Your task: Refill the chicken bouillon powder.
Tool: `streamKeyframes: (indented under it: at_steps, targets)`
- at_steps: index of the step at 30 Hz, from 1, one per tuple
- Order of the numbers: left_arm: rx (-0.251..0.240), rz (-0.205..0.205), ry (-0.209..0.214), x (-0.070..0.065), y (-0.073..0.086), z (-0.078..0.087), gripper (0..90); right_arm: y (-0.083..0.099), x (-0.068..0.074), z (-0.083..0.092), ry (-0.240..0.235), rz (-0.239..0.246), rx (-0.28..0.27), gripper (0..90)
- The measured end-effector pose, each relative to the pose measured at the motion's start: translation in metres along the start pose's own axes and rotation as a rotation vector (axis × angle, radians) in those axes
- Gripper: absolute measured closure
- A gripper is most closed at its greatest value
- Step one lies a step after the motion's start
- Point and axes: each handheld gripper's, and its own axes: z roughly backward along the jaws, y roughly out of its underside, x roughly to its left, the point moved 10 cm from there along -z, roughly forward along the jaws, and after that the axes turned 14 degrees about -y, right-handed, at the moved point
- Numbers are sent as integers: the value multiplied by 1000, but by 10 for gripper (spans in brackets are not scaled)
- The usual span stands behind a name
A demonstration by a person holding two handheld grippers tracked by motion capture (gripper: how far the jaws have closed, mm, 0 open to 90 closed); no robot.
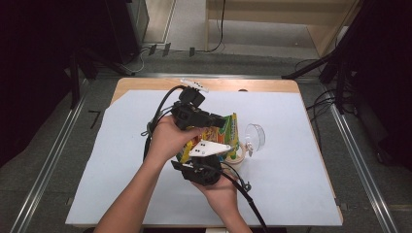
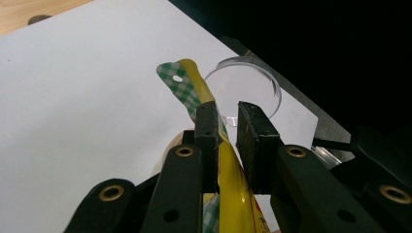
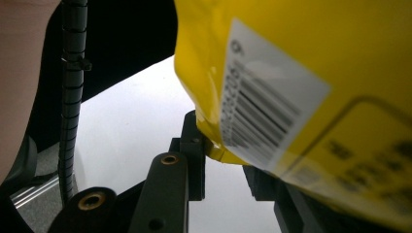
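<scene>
- The yellow snack bag (image 1: 221,135) is held up off the white table cover (image 1: 121,145), above the middle of the table, between the person's two hands.
- Its top seam, green-checked with a small hang hole, stands free beyond the jaws in the left gripper view; the back of the bag, with a barcode label (image 3: 265,107), faces the right gripper's camera.
- The left gripper (image 2: 227,127) has its jaws clenched on the bag's upper part: the film runs edge-on between the two pads, tight to one of them, with a narrow gap showing at the other.
- The right gripper (image 3: 218,148) has a lower corner of the bag between its jaws; one jaw touches the folded edge, the other is hidden behind the bag, so the grip looks firm but I cannot confirm it.
- As I judge it, the bag is lifted and gripped on two sides, ready to be pulled open; the seam looks still sealed, so opening and pouring remain.
- A clear plastic cup (image 1: 254,136) lies on its side just beside the bag, toward the table's right, and a small beige bowl (image 1: 236,158) sits beneath it.
</scene>
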Motion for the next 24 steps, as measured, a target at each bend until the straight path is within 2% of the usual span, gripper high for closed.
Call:
streamKeyframes:
  at_steps: [5, 11, 17, 22, 24]
  targets:
    - [3, -24, -25, 5, 3, 0, 809, 2, 0, -1, 16, 33, 0, 704]
    - [18, -32, -17, 5, 7, -1, 819, 11, -6, -3, 5, -5, -4, 661]
    - [28, -32, -3, 6, 11, 2, 835, 14, -5, -7, -8, -7, -18, 626]
    - [32, -12, 6, 6, 14, 4, 834, 17, -6, -9, -5, 0, -10, 616]
    - [36, -27, 0, 6, 16, 5, 839, 19, -6, -10, -7, 2, -4, 594]
